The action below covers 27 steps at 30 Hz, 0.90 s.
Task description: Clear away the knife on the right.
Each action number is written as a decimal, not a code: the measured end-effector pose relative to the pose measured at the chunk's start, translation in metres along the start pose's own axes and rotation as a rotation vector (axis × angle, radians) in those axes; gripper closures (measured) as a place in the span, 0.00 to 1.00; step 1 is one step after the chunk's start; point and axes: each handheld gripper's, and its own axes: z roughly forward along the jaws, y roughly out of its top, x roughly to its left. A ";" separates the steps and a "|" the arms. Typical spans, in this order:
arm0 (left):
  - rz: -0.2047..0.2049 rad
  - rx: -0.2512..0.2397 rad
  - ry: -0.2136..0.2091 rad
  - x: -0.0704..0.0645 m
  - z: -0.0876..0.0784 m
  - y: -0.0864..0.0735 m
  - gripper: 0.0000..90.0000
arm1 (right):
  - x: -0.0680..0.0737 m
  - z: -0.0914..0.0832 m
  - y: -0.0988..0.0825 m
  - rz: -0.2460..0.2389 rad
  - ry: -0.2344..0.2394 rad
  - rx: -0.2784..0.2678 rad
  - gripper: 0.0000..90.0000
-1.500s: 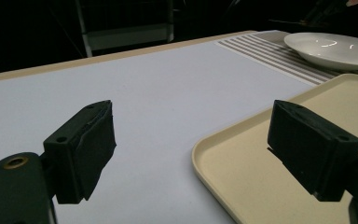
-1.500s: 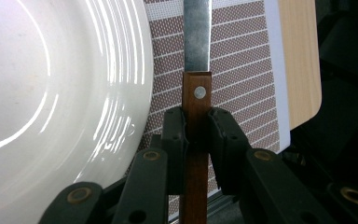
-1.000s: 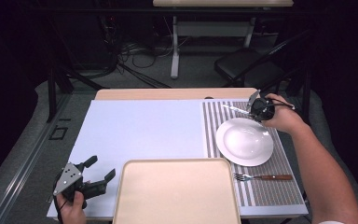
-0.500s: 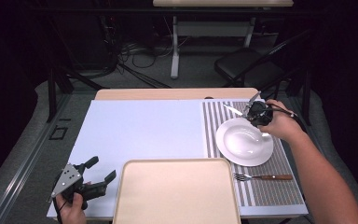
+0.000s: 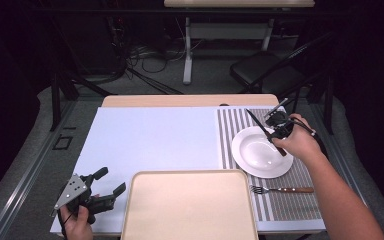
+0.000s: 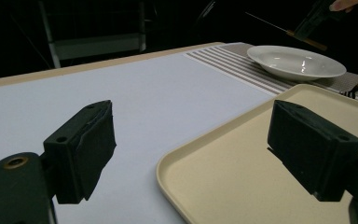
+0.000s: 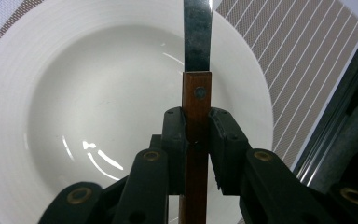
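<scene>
We hold the knife (image 7: 196, 100) by its brown wooden handle, clamped between the pads of our right gripper (image 7: 196, 140); its steel blade runs forward from the fingertips, above the white plate (image 7: 74, 116), which lies directly beneath them on the striped placemat (image 7: 303, 51). A fork (image 5: 280, 189) rests on the placemat on our side of the plate. Our left gripper (image 6: 196, 144) stands released, its pads well apart, the right-hand one over the corner of the beige tray (image 6: 223, 186).
</scene>
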 end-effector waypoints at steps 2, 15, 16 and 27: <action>-0.002 -0.006 -0.006 0.000 0.000 0.000 0.17 | 0.002 -0.001 -0.002 0.051 0.012 0.018 0.86; 0.021 0.004 -0.004 -0.004 0.000 0.001 0.17 | -0.004 -0.005 -0.018 0.361 0.120 0.061 0.85; 0.019 0.004 -0.004 -0.003 0.000 0.001 0.17 | -0.005 -0.006 -0.020 0.374 0.128 0.062 0.86; 0.022 0.010 -0.003 -0.004 0.001 0.001 0.17 | -0.002 -0.012 -0.041 0.447 0.195 0.008 0.86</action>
